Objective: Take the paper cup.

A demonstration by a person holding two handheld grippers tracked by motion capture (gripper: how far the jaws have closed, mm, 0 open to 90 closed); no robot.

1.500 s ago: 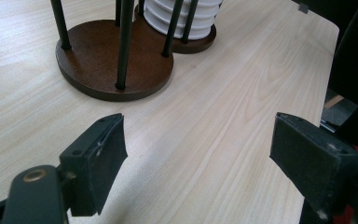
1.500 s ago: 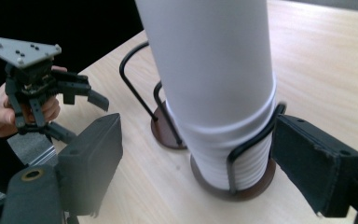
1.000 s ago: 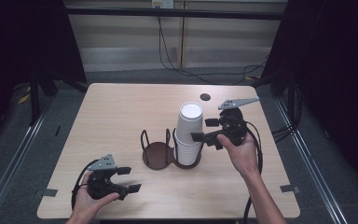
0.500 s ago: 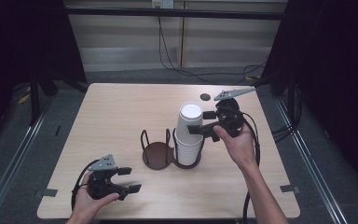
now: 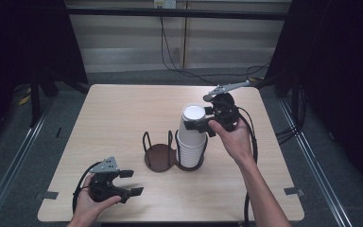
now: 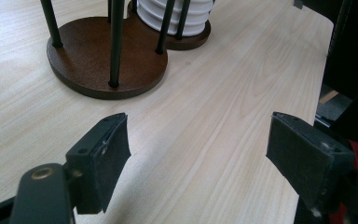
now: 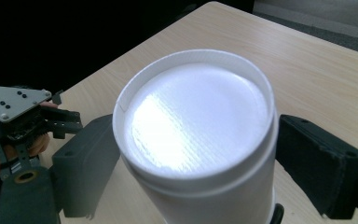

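A tall stack of white paper cups [image 5: 191, 139] stands in the right ring of a dark brown two-ring cup holder [image 5: 158, 157] at the table's middle. My right gripper [image 5: 199, 120] is level with the top cup [image 7: 196, 121]. Its jaws sit on either side of that cup, close to its walls, and I see no clear squeeze. My left gripper [image 5: 132, 182] rests near the front left corner, jaws apart with nothing between them. In the left gripper view, my left gripper [image 6: 198, 154] looks over bare wood toward the holder [image 6: 107, 65].
The light wooden table [image 5: 123, 113] is edged by dark curtains at both sides. Cables [image 5: 179, 56] run over the grey floor behind it. The holder's left ring [image 5: 157, 142] holds nothing. The left hand and its gripper [image 7: 23, 121] show beyond the cup.
My right gripper has moved up and in along the stack until its jaws flank the top cup. The stack and the left gripper have stayed put.
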